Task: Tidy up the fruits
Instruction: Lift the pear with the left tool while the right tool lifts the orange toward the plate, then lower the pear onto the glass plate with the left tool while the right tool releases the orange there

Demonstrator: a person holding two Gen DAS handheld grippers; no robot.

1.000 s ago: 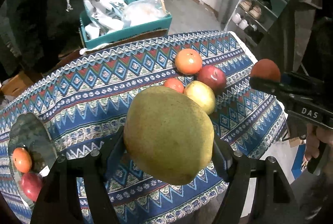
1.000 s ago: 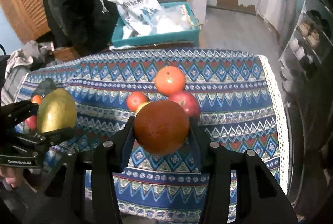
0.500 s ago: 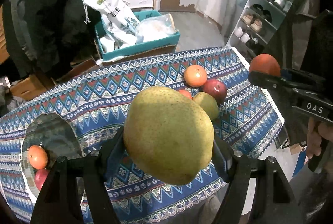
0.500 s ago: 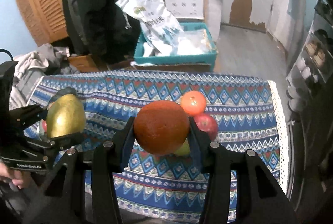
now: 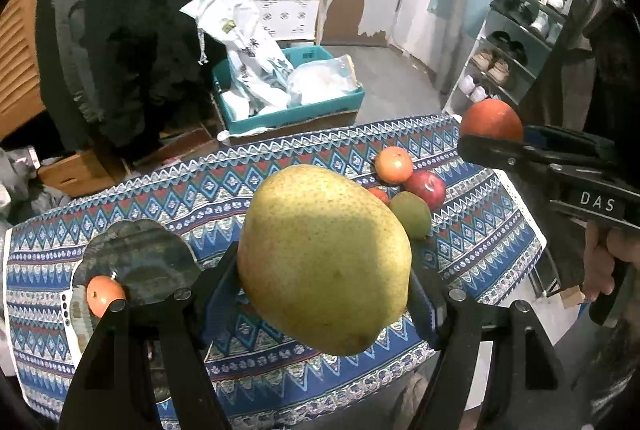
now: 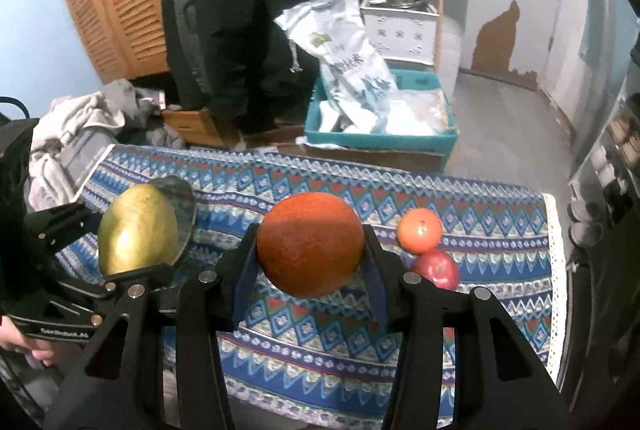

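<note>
- Plate [image 5: 136,258] at nine o'clock on the patterned cloth [image 5: 180,198], its near edge cut off by a black finger [image 5: 116,350]; one small orange fruit [image 5: 105,295] shows.
- Left gripper [image 5: 324,294] pinches a yellow-green pear [image 5: 324,258], which hides part of the fruit cluster [image 5: 416,190] at two o'clock.
- Right gripper [image 6: 310,266] clamps an orange [image 6: 310,244], held above the cloth.

Yellow-green, speckled pear [image 5: 324,258]; deep orange, dimpled orange [image 6: 310,244]. Blue, red and white zigzag-and-diamond tablecloth [image 5: 280,166] over the surface, edged in white lace. Dark grey mottled plate [image 5: 136,254], teal crate [image 5: 288,114], black grippers.
</note>
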